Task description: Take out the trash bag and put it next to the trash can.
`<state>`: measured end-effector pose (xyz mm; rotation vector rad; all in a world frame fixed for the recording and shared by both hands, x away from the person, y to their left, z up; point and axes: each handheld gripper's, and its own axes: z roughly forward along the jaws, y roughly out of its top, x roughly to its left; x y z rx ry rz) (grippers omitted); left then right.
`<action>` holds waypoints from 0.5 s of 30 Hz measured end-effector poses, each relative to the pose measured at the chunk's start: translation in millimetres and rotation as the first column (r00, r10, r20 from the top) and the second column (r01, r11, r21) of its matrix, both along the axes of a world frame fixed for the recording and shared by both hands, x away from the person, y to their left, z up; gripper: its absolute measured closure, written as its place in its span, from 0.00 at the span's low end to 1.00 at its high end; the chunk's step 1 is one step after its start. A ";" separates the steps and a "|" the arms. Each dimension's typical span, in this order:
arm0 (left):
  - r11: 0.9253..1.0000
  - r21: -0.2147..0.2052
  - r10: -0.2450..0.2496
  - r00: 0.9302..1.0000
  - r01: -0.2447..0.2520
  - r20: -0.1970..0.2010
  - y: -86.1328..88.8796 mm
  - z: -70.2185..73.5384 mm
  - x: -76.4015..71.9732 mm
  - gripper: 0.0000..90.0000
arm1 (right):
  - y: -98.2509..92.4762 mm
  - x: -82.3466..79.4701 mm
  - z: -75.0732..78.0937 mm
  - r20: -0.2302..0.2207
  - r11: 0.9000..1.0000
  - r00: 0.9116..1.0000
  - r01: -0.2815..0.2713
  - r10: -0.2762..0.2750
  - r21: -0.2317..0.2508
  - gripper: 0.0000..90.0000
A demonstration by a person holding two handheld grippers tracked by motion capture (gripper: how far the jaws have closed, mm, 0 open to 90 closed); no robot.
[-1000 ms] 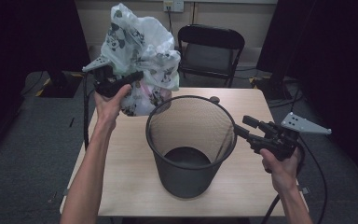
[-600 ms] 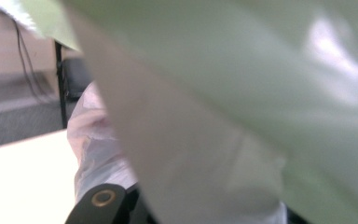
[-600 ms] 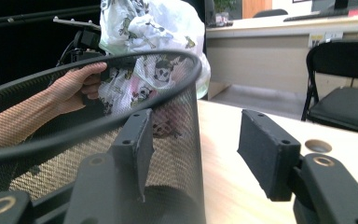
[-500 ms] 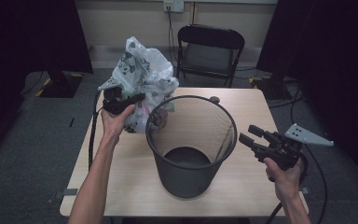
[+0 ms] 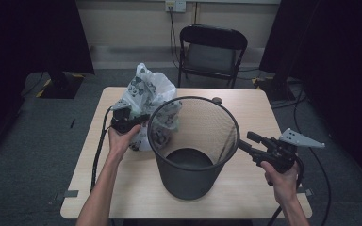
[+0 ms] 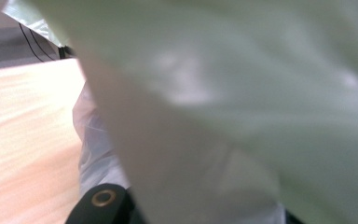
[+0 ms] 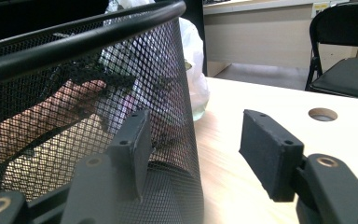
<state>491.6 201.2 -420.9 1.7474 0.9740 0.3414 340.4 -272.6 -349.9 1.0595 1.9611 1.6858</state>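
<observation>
A black mesh wastebasket [image 5: 193, 146] stands upright in the middle of the table. A white plastic bag with a dark pattern [image 5: 150, 94] sits on the table against the basket's left side. My left gripper [image 5: 134, 120] is at the bag's near side, shut on it. In the left gripper view the bag [image 6: 242, 102] is a pale blur over the jaws. My right gripper [image 5: 247, 141] hovers just right of the basket, open and holding nothing. In the right gripper view its gripper [image 7: 200, 149] points along the mesh wall [image 7: 74, 102], with the left jaw close against it.
The wooden table [image 5: 264, 108] has a round cable hole [image 5: 217, 100] behind the basket, seen also as the hole [image 7: 322, 114]. A black folding chair [image 5: 212, 52] stands beyond the far edge. Cables trail from both grippers off the table's front.
The left gripper has brought the bag down from high over the table's back left to rest beside the basket. The right gripper has drifted slightly down and toward the person.
</observation>
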 end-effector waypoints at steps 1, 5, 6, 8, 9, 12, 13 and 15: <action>1.000 0.000 -0.002 1.000 0.002 -0.004 -0.6 -3.2 1.4 0.96 | 0.4 0.8 -0.7 -0.002 1.000 1.000 -0.002 0.002 0.002 0.48; 0.999 0.042 0.011 1.000 -0.010 -0.020 -4.6 -17.8 7.3 0.96 | 1.9 2.1 -2.8 -0.009 1.000 1.000 -0.009 0.009 -0.001 0.48; 1.000 0.022 -0.002 0.999 0.003 -0.033 -8.7 -29.9 10.7 0.96 | 2.3 2.4 -3.8 -0.011 1.000 1.000 -0.012 0.012 -0.004 0.48; 1.000 0.012 -0.002 0.999 0.002 -0.042 -11.5 -35.0 12.4 0.96 | 2.3 2.2 -4.2 -0.011 1.000 1.000 -0.014 0.014 -0.006 0.48; 1.000 -0.026 -0.009 0.999 0.008 -0.052 -13.4 -40.7 16.2 0.96 | 2.2 2.9 -4.9 -0.014 1.000 1.000 -0.015 0.015 -0.007 0.48; 0.999 -0.032 -0.007 0.998 0.005 -0.060 -13.2 -36.8 17.6 0.91 | 2.0 3.8 -5.8 -0.018 1.000 1.000 -0.011 0.011 -0.004 0.48; 0.999 -0.032 -0.007 0.998 0.005 -0.060 -13.2 -36.8 17.6 0.88 | 1.8 4.0 -6.1 -0.018 1.000 1.000 -0.012 0.012 -0.004 0.48; 0.999 -0.026 0.025 0.997 -0.027 -0.070 -7.6 -27.9 14.1 0.70 | 1.4 4.3 -6.3 -0.021 1.000 1.000 -0.011 0.011 -0.001 0.48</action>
